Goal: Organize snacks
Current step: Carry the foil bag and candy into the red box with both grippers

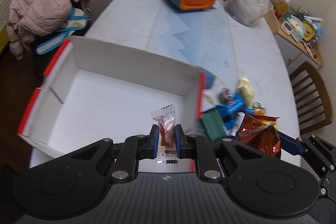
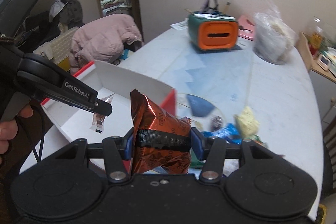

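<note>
Left gripper (image 1: 166, 141) clamps a sachet (image 1: 166, 129); right gripper (image 2: 160, 145) clamps an Oreo pack (image 2: 161, 131). White table (image 1: 210, 39): box (image 1: 134, 60) at 10 o'clock, snack pile (image 1: 235, 106) at 2.

The left wrist camera is sitting just behind the left gripper (image 1: 166, 140), looking steeply down along its fingers into the white box (image 1: 136, 60) close below, with the table (image 1: 189, 39) running away beyond; the right wrist camera is riding behind the right gripper (image 2: 161, 142), tilting down less sharply and facing the same way from further right. Both views are sharing the box, the orange and green container (image 2: 214, 35), the plastic bag (image 2: 273, 39), the pink jacket (image 1: 46, 7) and the snack pile (image 1: 237, 110); each is also catching the other gripper at its edge.
</note>
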`<state>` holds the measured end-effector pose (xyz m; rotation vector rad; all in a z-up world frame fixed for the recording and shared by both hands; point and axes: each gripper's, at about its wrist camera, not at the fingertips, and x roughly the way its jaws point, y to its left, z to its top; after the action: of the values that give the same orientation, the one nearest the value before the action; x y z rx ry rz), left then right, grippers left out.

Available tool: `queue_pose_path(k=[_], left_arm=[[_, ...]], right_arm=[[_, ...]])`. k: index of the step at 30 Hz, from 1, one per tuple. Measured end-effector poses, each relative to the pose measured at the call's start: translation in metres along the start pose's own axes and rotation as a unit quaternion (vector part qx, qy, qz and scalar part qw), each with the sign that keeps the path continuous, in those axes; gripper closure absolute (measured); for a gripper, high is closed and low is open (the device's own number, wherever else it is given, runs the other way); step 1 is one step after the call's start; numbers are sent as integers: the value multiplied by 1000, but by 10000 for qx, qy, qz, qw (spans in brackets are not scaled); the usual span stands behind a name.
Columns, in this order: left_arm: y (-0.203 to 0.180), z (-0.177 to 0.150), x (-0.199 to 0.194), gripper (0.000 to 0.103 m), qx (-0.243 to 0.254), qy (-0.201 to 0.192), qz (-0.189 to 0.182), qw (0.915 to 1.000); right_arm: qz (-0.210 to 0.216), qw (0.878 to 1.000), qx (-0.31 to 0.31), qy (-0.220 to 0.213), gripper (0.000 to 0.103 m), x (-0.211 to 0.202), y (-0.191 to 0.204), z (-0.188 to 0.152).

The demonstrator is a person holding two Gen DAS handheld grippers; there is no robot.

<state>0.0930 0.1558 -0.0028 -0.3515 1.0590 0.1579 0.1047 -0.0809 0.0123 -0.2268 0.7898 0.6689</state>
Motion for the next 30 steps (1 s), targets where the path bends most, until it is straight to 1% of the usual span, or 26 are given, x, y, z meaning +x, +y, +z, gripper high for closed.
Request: queue_pose_path(k=[8,13,15,20,25,30], left_arm=[[60,13,4,88,-50,79,180,9998],[86,20,10,88,-31,95,313,9995],[95,22,15,88,-17,126,377,9992],[109,28,28,88,138,167,602,9980],[115,28,47,88,277,381,686,9965],[118,24,61,88,382,536,695,9954]], right_arm=[[-4,9997,-221,97,52,39,55,16],[-11,9994,-273,213,52,63,78,22],[56,9992,-247,305,52,75,85,24],[134,9980,-337,514,52,99,103,26],[126,9969,-270,727,52,119,111,22],[111,9958,-213,886,52,133,115,19]])
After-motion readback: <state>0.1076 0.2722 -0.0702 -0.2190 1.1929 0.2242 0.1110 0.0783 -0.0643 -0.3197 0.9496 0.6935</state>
